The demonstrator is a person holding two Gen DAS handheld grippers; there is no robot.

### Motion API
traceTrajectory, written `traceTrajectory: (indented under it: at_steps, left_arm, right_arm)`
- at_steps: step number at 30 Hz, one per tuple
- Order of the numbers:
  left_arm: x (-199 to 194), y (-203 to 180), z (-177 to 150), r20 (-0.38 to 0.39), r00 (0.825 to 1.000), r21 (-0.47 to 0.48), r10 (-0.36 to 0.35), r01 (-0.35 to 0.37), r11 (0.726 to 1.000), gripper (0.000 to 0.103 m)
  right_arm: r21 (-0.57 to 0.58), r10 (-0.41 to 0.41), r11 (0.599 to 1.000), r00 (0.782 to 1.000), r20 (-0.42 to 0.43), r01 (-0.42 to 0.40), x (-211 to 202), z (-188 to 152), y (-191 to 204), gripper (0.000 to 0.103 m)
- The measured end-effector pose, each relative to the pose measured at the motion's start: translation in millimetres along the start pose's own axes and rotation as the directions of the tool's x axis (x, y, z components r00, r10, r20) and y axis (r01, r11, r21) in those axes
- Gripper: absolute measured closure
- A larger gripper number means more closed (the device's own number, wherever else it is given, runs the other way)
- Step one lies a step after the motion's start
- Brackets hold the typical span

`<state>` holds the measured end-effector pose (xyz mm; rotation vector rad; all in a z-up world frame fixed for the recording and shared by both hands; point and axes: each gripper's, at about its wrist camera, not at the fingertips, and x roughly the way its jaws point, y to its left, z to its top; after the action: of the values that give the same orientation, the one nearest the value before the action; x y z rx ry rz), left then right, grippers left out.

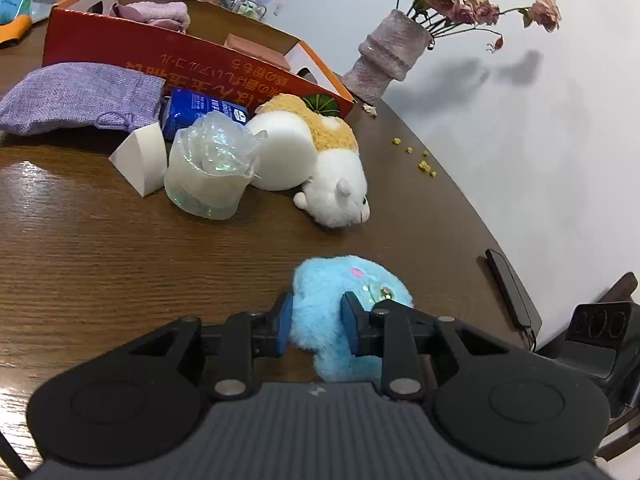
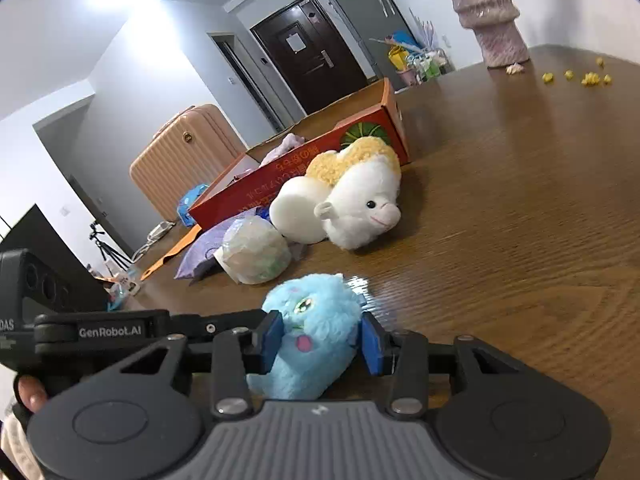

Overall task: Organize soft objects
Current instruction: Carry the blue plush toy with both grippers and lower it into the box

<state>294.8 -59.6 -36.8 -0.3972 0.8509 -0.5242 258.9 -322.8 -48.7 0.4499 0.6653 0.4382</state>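
Note:
A fluffy blue plush toy point(image 1: 340, 280) point(image 2: 312, 300) lies on the brown wooden table point(image 1: 120, 260), close in front of both cameras. My left gripper point(image 1: 318, 328) is shut on it, and the blue pads pinch its fur from both sides. My right gripper point(image 2: 322, 340) holds the same toy from another side, its pads pressing the fur. The left gripper's black body point(image 2: 108, 332) reaches in from the left in the right wrist view. An orange cardboard box point(image 1: 160, 56) point(image 2: 304, 176) stands behind, with a lilac towel point(image 1: 160, 12) inside.
A white-and-yellow sheep plush point(image 1: 340, 184) point(image 2: 360, 200), a round white sponge point(image 1: 284, 156), a plastic-wrapped roll point(image 1: 208, 168), a wedge sponge point(image 1: 144, 160), a lilac pouch point(image 1: 76, 96) and a blue packet point(image 1: 200, 108) lie before the box. A vase point(image 1: 388, 52), yellow crumbs point(image 1: 420, 160) and a phone point(image 1: 508, 284) sit near the table's edge.

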Motion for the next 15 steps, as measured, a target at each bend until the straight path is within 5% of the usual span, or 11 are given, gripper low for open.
traceTrajectory:
  at_steps: [6,10,15]
  left_arm:
    - [-17,-7,30,0.075,0.997,-0.013,-0.034,0.035,0.999,0.077]
    - [-30,-11,110,0.160,0.986,0.025,-0.042,0.038,0.999,0.077]
    - [2,22,226,0.174,0.985,0.028,0.002,-0.007,1.000,0.077]
  right_arm:
    - [-0.028,0.037,0.999,0.999,0.033,-0.036,1,29,12,0.066]
    - [-0.141,0.084,0.988,0.992,0.098,-0.070,18,103,38,0.066]
    - [-0.209,0.079,0.976,0.994,0.075,-0.062,101,217,55,0.066]
